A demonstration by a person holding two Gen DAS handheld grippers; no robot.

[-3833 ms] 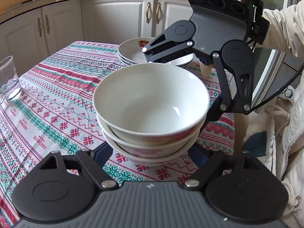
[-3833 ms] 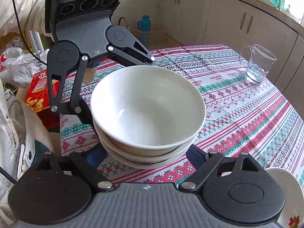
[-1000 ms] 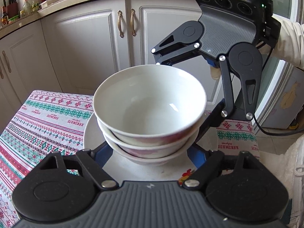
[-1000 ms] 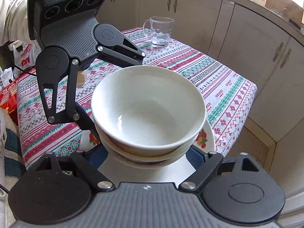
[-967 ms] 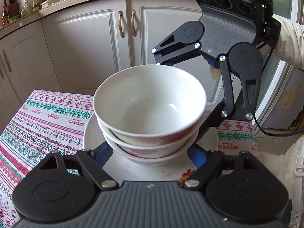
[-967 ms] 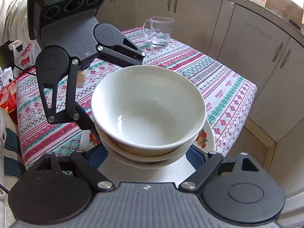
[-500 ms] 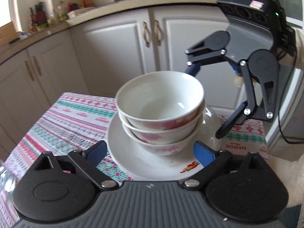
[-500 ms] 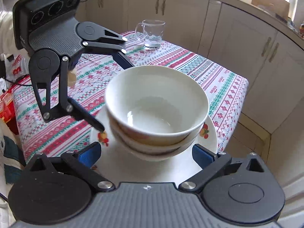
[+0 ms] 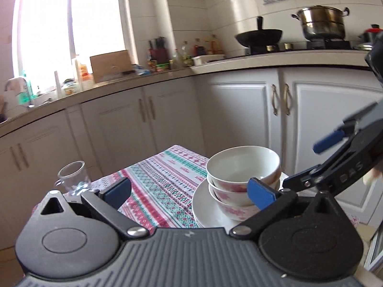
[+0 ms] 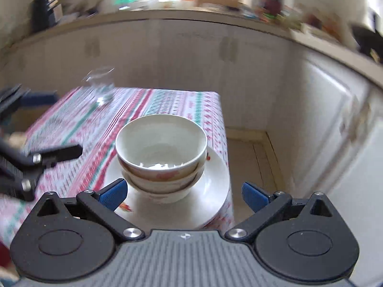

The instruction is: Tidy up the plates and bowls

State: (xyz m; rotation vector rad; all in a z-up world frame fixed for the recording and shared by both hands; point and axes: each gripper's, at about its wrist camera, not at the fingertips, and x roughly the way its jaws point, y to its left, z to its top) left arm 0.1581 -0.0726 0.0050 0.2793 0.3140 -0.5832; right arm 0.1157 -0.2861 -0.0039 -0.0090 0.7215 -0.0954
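A stack of three white bowls with pink flowers sits on a stack of white plates at the table's corner. It also shows in the right wrist view: bowls on plates. My left gripper is open and empty, pulled back and raised, with the bowls behind its right finger. My right gripper is open and empty, just short of the plates. The right gripper appears in the left view, and the left one blurred in the right view.
A patterned tablecloth covers the table. A glass mug stands at its left, also blurred in the right wrist view. White cabinets and a cluttered counter surround the table. The plates lie close to the table's edge.
Both grippers let go of the bowl stack, which now rests on the plates. Both have opened and drawn back and upward from it.
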